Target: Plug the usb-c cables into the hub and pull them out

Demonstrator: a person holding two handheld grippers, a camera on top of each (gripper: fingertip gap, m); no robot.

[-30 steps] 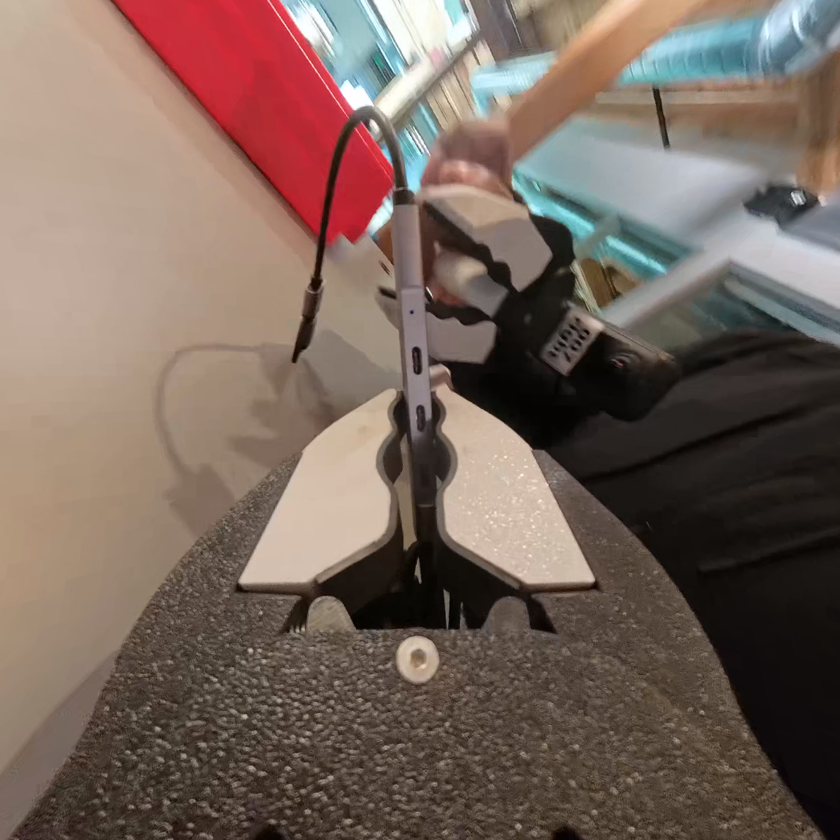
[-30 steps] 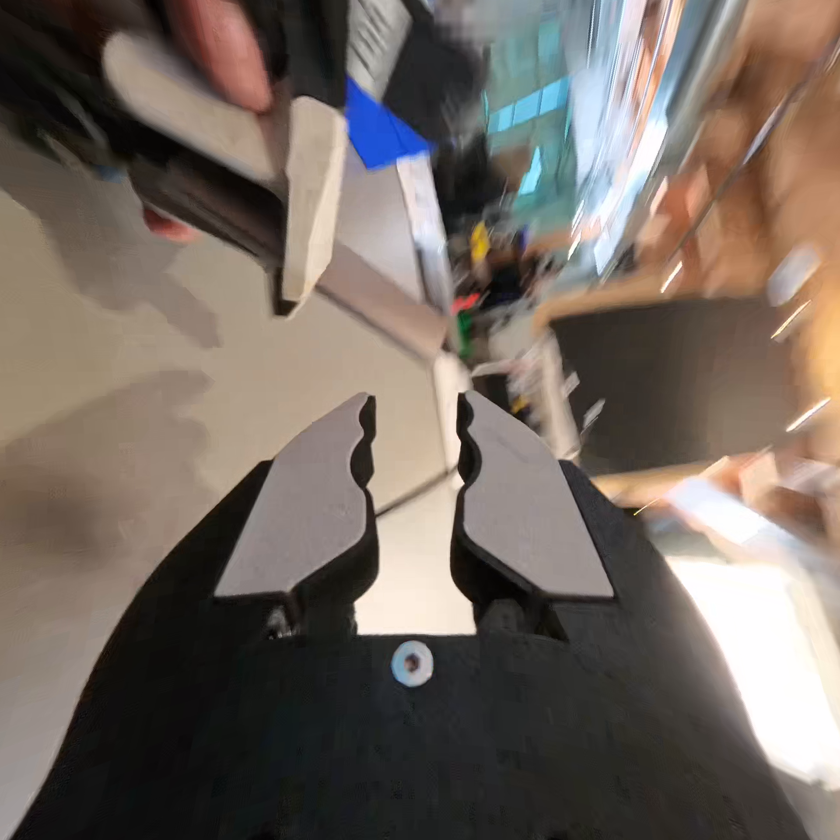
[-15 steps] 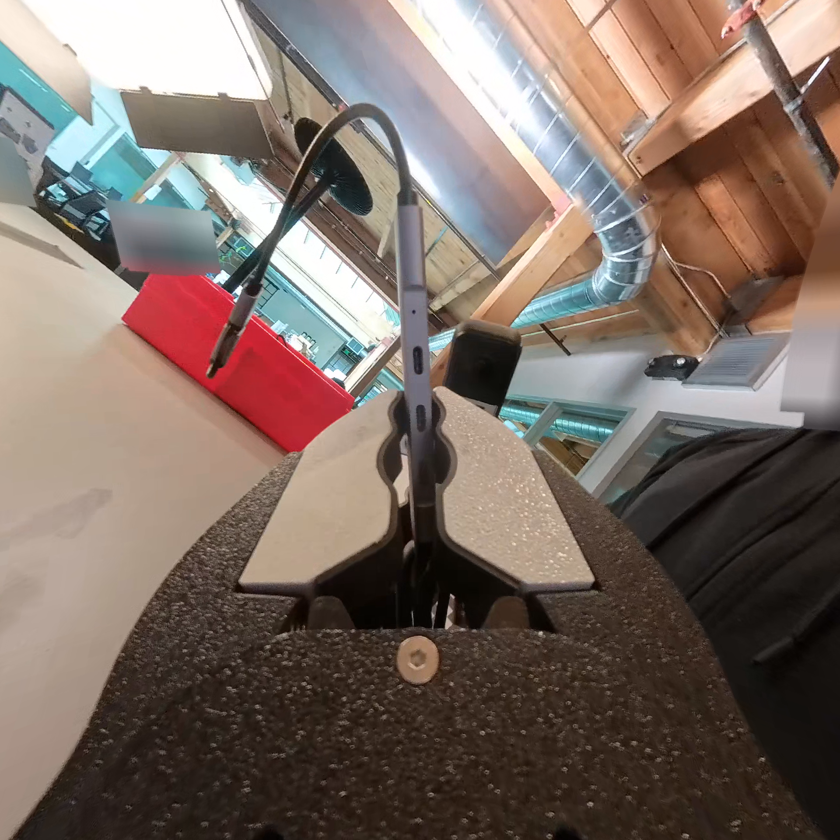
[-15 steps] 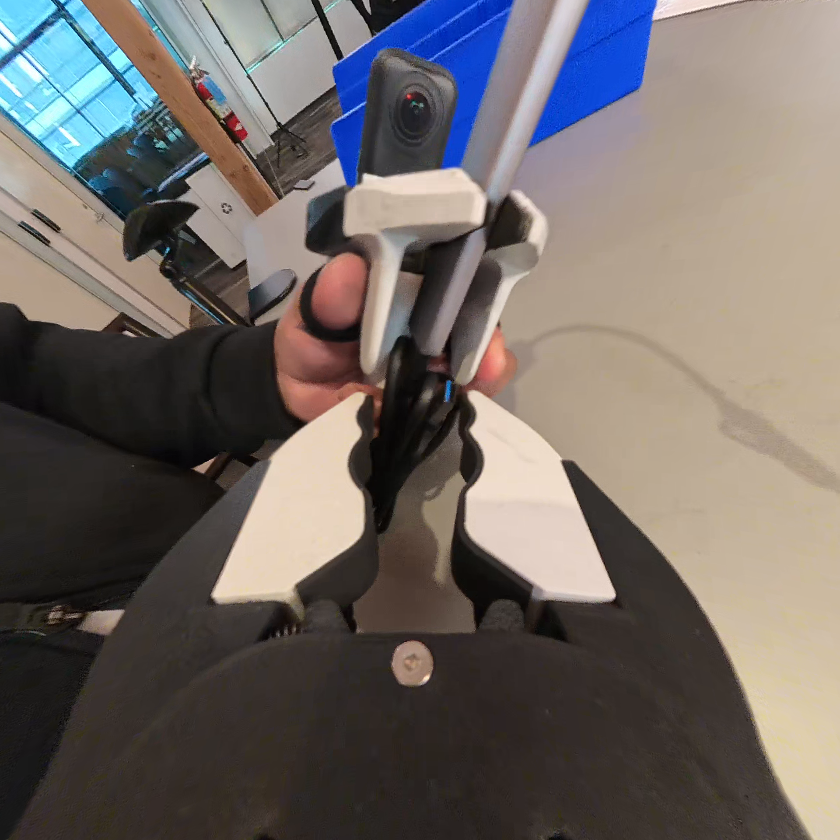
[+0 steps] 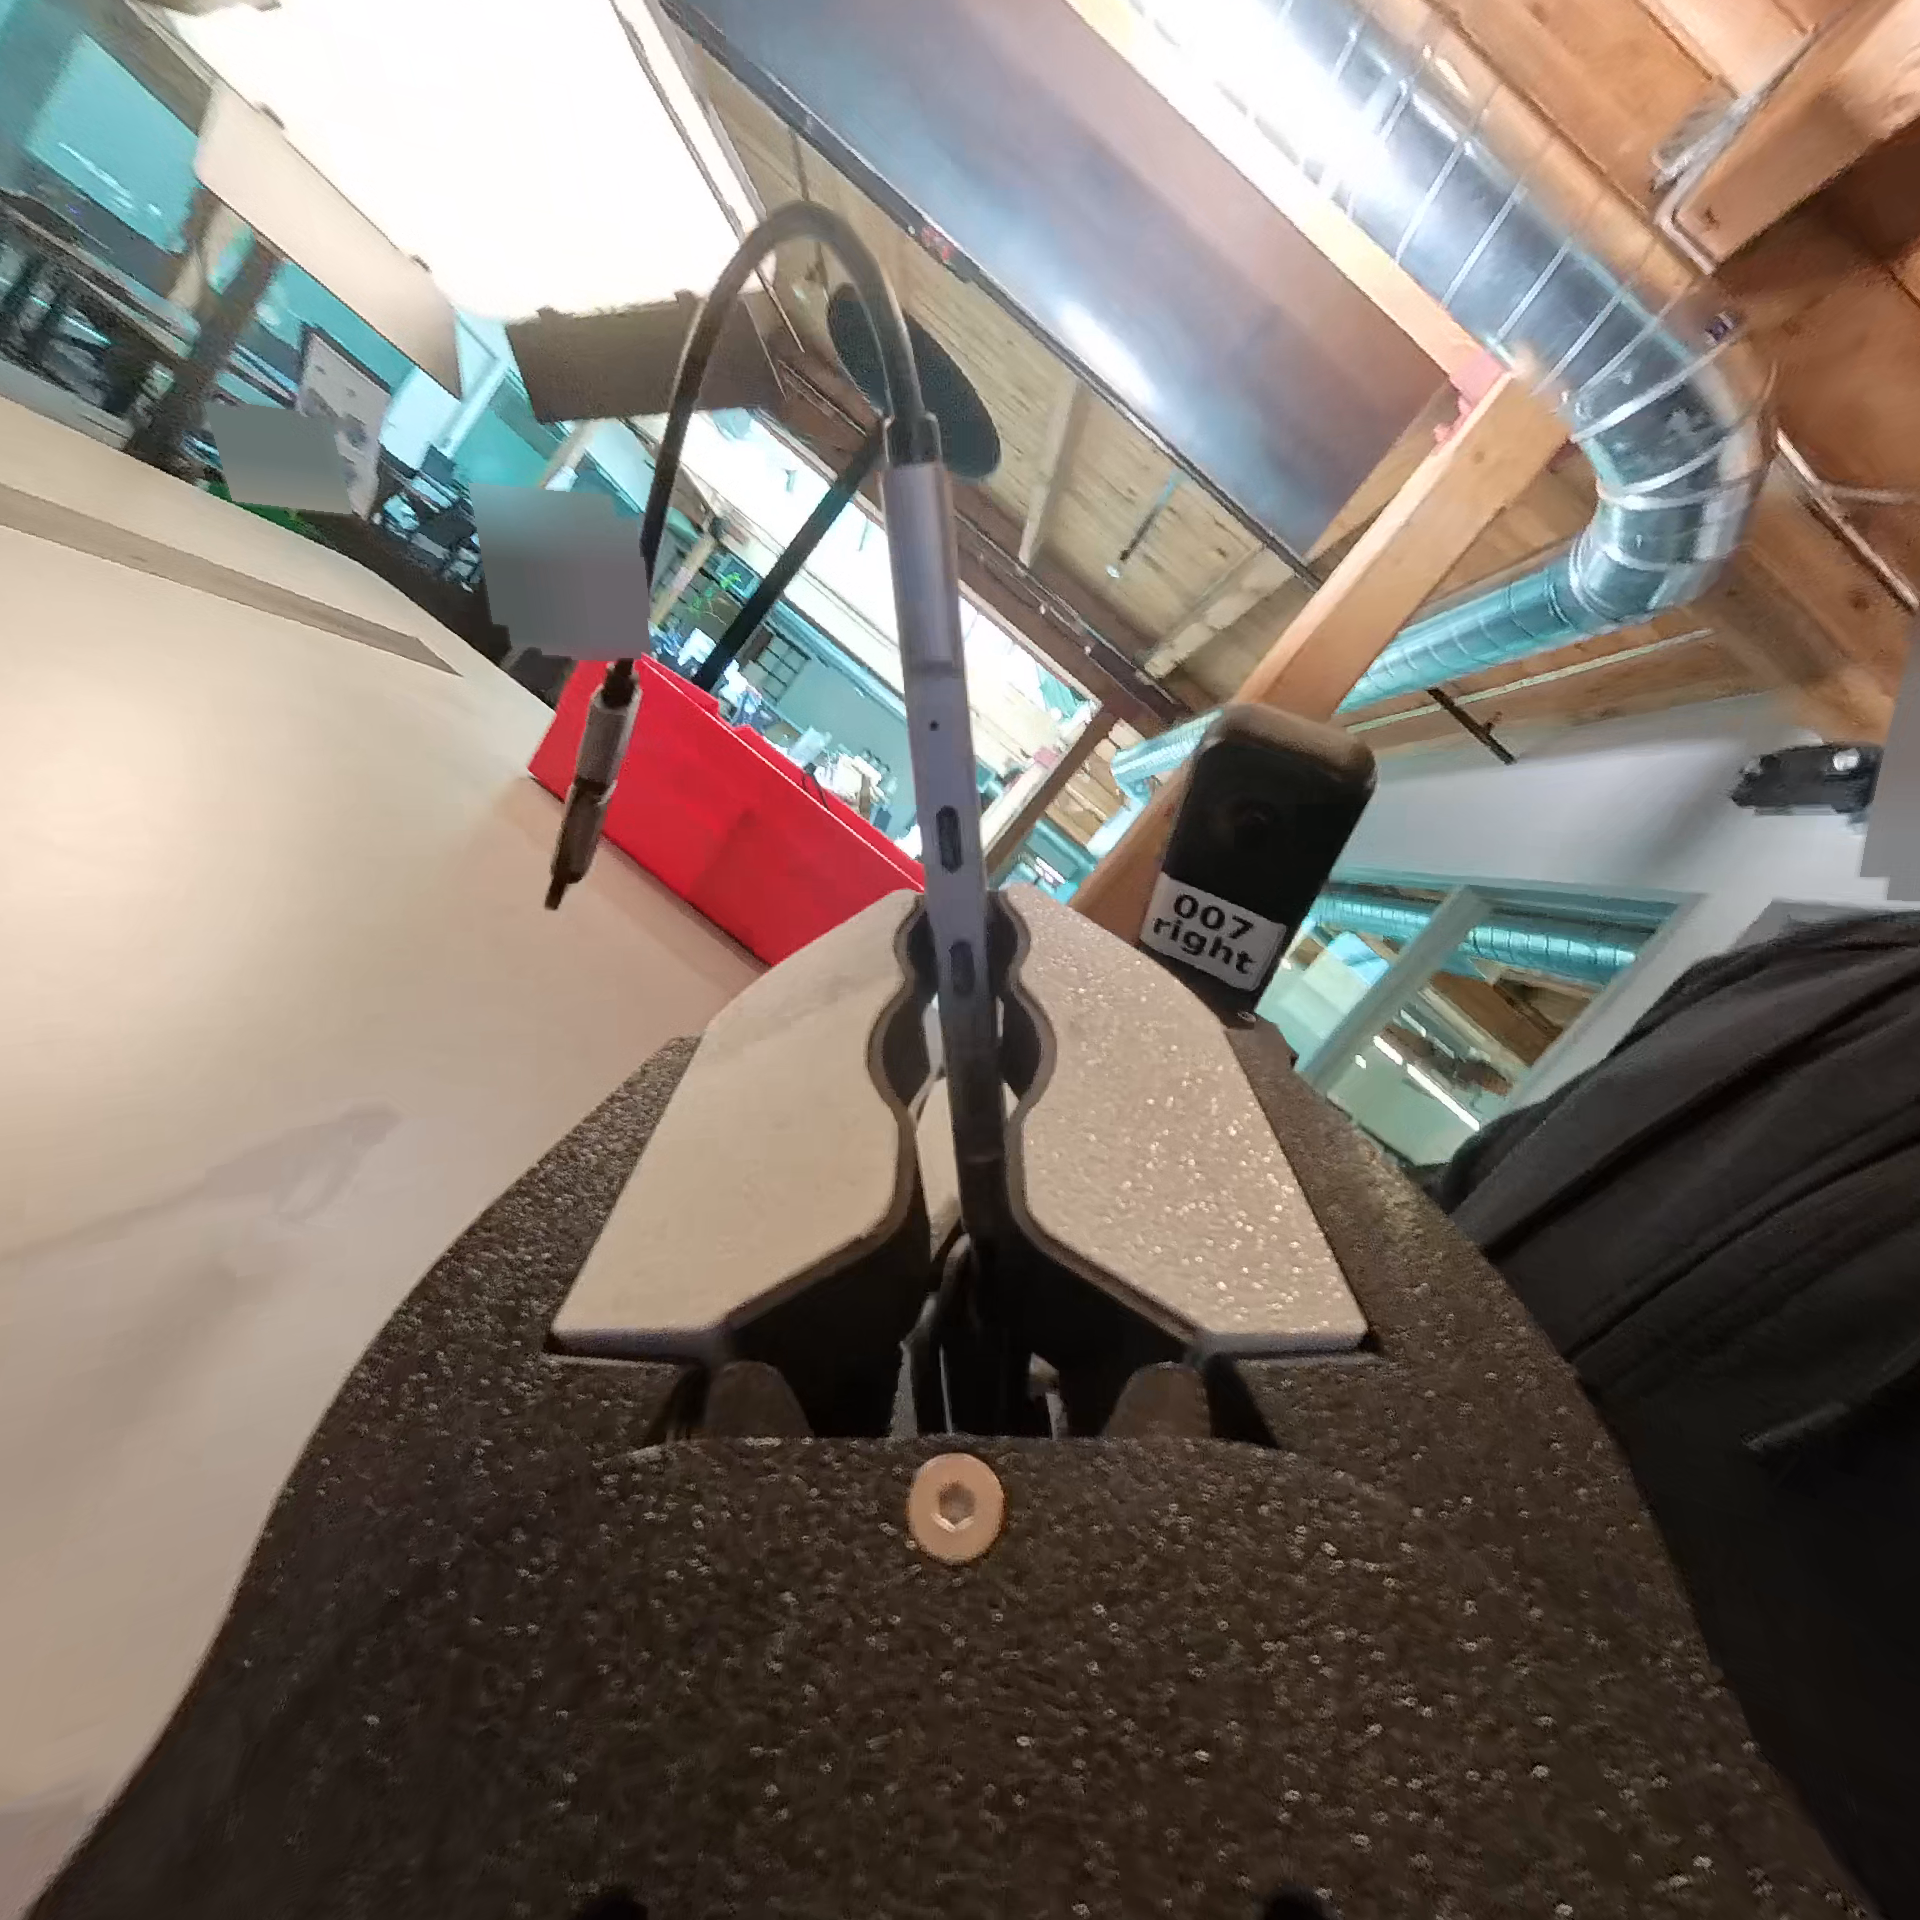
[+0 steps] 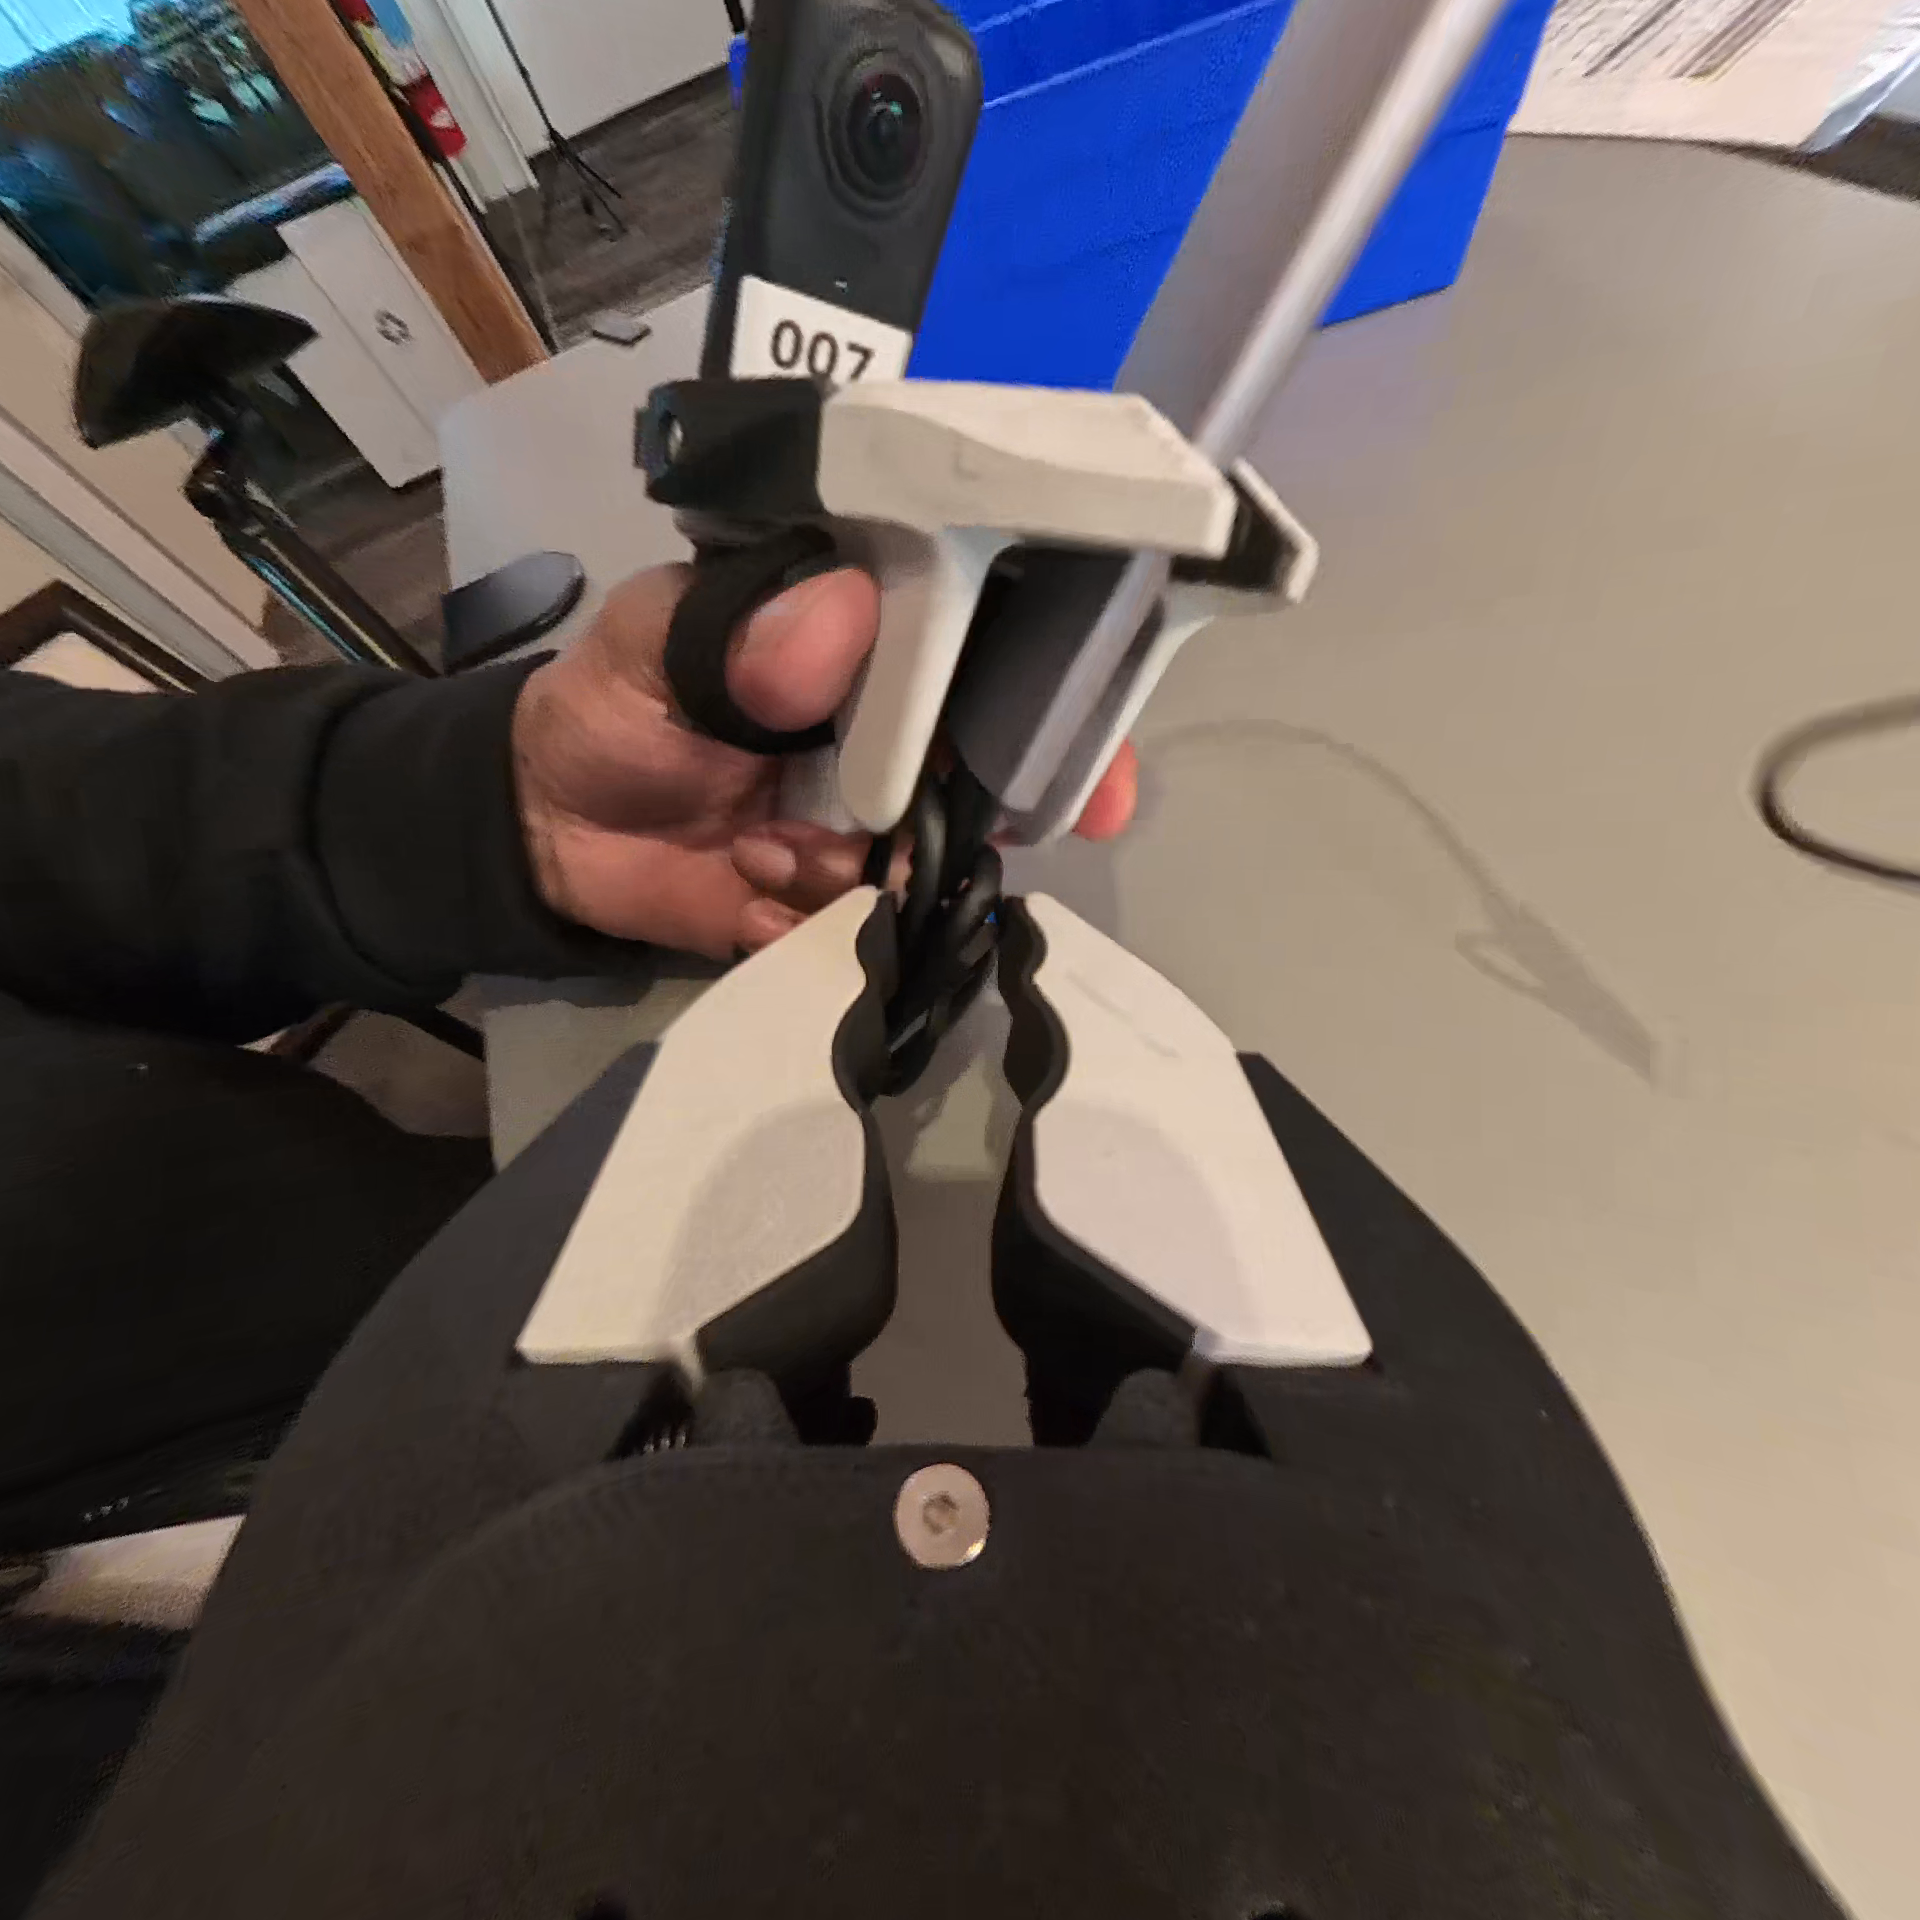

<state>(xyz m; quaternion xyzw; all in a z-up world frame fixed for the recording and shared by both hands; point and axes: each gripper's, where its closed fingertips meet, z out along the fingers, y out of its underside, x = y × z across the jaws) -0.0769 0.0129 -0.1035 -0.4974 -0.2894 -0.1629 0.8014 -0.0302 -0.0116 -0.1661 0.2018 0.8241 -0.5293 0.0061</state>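
My left gripper (image 5: pixel 961 914) is shut on a slim grey hub (image 5: pixel 935 665), held edge-on and pointing up. The hub's own short cable arcs over, and its plug (image 5: pixel 582 821) dangles above the pale table (image 5: pixel 208 935). In the right wrist view the left gripper (image 6: pixel 997 665) faces me with the hub (image 6: pixel 1330 208) slanting up to the right. A twisted bundle of black usb-c cables (image 6: pixel 940 966) hangs from the hub's lower end. My right gripper (image 6: pixel 945 914) has its fingertips closed against that bundle.
A red bin (image 5: pixel 727 821) stands at the table's far edge. A blue bin (image 6: pixel 1091 208) stands behind the left gripper. A loose dark cable loop (image 6: pixel 1808 821) lies on the table at the right. A person's hand (image 6: pixel 665 790) holds the left gripper. An office chair (image 6: pixel 177 353) stands beyond the table. The gap from one gripper's tips to the other's is roughly 8 cm.
My right gripper swung round to face the left gripper, moved up to the black cables and narrowed onto them. The left gripper tilted the hub upward and kept its hold.
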